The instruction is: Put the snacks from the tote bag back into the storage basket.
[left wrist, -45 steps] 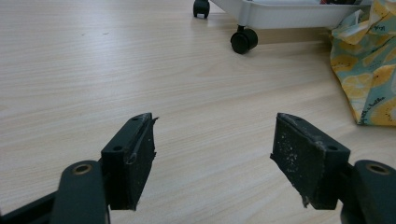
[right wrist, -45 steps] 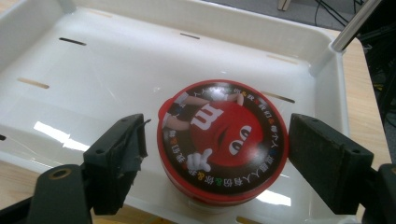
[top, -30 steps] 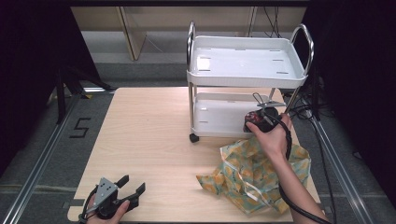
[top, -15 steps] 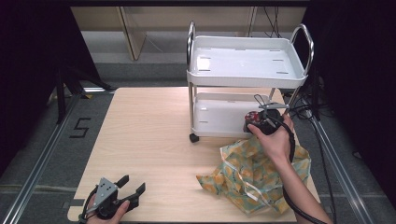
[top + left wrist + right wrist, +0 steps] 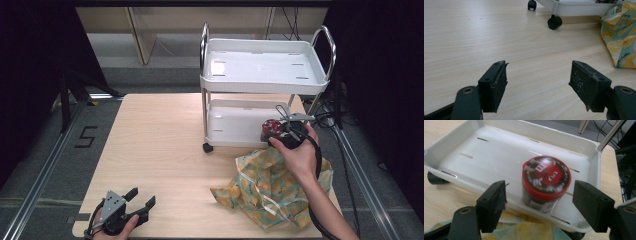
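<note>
While left tongs (image 5: 141,202) idle, right tongs (image 5: 539,203) closing around jar (image 5: 544,183).

A light wooden counter (image 5: 160,150) carries a white 2-tier wheeled cart (image 5: 265,70) at its far right, its black casters on the wood. A yellow lemon-print cloth bag (image 5: 270,190) lies crumpled at the near right, just beside the cart's lower tray (image 5: 499,152), where a red-lidded candy jar (image 5: 544,182) stands.

A small round jar (image 5: 544,186) with a red lid printed with cartoon candy faces stands upright in the lower tray (image 5: 499,152) of a white wheeled cart — near the tray's front right corner, its dark, labelled body slightly blurred, just behind the tray's front rim.
</note>
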`<action>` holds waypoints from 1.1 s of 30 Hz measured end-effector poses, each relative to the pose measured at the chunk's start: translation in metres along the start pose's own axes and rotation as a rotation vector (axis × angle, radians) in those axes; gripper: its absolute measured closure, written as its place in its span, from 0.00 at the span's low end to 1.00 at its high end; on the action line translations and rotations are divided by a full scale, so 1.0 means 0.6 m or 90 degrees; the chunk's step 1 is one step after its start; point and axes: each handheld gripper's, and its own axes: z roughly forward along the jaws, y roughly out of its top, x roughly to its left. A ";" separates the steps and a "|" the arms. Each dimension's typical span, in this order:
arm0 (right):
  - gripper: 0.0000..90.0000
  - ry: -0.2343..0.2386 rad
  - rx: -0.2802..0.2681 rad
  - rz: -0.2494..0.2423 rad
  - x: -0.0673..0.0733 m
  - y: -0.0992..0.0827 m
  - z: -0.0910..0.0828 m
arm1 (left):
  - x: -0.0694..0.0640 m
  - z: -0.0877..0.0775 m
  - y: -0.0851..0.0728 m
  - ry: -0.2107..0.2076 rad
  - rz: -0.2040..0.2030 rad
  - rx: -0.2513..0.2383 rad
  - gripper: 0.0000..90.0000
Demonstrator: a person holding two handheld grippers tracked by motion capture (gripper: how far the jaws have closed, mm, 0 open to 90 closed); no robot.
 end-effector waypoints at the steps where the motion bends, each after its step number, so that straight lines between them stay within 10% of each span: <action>1: 0.33 -0.003 0.010 0.013 0.001 -0.002 -0.004 | 0.000 0.000 0.000 0.000 0.001 0.001 0.32; 33: 0.48 0.039 -0.004 0.002 -0.015 -0.069 -0.068 | 0.000 0.000 0.000 0.001 0.006 0.002 0.32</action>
